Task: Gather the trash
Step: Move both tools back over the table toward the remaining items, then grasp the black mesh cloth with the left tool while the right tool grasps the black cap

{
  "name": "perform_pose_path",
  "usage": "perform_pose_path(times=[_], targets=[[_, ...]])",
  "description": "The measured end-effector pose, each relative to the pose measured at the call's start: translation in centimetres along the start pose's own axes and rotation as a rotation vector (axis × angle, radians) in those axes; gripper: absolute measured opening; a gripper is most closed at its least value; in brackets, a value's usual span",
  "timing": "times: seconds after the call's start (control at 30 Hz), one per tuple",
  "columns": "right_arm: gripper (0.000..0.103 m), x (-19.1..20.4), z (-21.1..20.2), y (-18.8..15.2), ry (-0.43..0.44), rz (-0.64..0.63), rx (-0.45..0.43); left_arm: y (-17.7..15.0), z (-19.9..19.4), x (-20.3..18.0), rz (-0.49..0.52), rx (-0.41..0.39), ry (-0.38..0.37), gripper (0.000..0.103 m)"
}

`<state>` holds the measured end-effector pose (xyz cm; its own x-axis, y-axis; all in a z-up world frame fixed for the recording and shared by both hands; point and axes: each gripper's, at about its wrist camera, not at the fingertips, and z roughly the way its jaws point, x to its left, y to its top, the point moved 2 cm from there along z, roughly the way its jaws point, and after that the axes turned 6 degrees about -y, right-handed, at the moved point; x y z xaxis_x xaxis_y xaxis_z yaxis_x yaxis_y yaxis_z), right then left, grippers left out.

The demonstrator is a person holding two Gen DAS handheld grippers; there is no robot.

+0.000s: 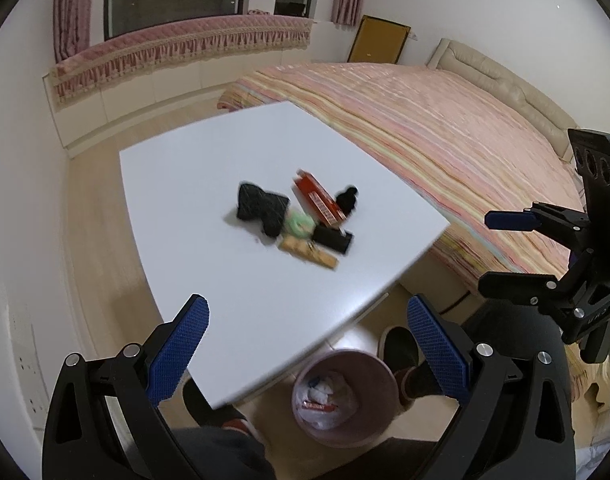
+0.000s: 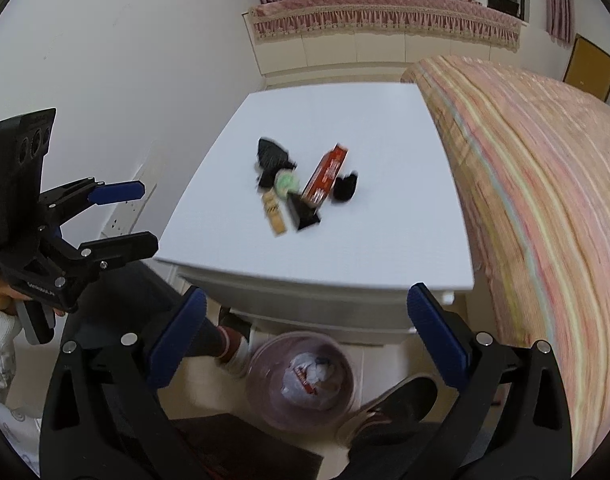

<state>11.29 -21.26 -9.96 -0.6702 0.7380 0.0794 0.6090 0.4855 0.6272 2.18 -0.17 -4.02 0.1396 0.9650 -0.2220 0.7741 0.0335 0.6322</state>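
— So why do both tongs hang back from the worktop [image 1: 209, 208]?

— Likely lining up. The left tongs [image 1: 307, 344] and right tongs [image 2: 307, 334] both stand wide apart, holding nothing. The trash sits bunched mid-worktop: a red box [image 1: 319, 200], black crumpled pieces [image 1: 261, 208], a green scrap [image 1: 299, 226], a tan wrapper [image 1: 309, 254].

— And where does it go?

— Probably the pink bin [image 2: 301, 380] on the floor just below the near edge, already holding scraps. The person's feet flank it; the bed [image 2: 537, 184] hems the right side.

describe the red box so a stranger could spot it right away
Start at the white table beside the striped bed; a small heap of trash lies near its middle. The red box is the long flat carton there, the only red piece among black, green and tan scraps.
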Motion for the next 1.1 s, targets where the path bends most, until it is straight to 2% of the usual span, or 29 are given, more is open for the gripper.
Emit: perform_pose_path(times=[0.23,0.6,0.77,0.83,1.1], targets=[[0.099,-1.4,2.1,3.6,0.004,-0.035,-0.005,3.4,1.8,2.3,0.016,0.015,-0.006,0.095],[0.097,-3.1,7.3,6.6,0.061,-0.065,0.033,6.4,7.4,4.8,0.059,0.103,-0.092,0.095],[0.080,-3.7,9.9,7.2,0.084,-0.066,0.064,7.0,9.4,5.6,0.064,0.122,-0.115,0.094],[0.073,-3.9,10.5,7.4,0.096,-0.066,0.070,7.2,10.0,5.7,0.067,0.131,-0.126,0.083],[0.046,-3.8,12.2,7.4,0.131,-0.079,0.095,7.0,11.3,5.9,0.071,0.155,-0.142,0.064]])
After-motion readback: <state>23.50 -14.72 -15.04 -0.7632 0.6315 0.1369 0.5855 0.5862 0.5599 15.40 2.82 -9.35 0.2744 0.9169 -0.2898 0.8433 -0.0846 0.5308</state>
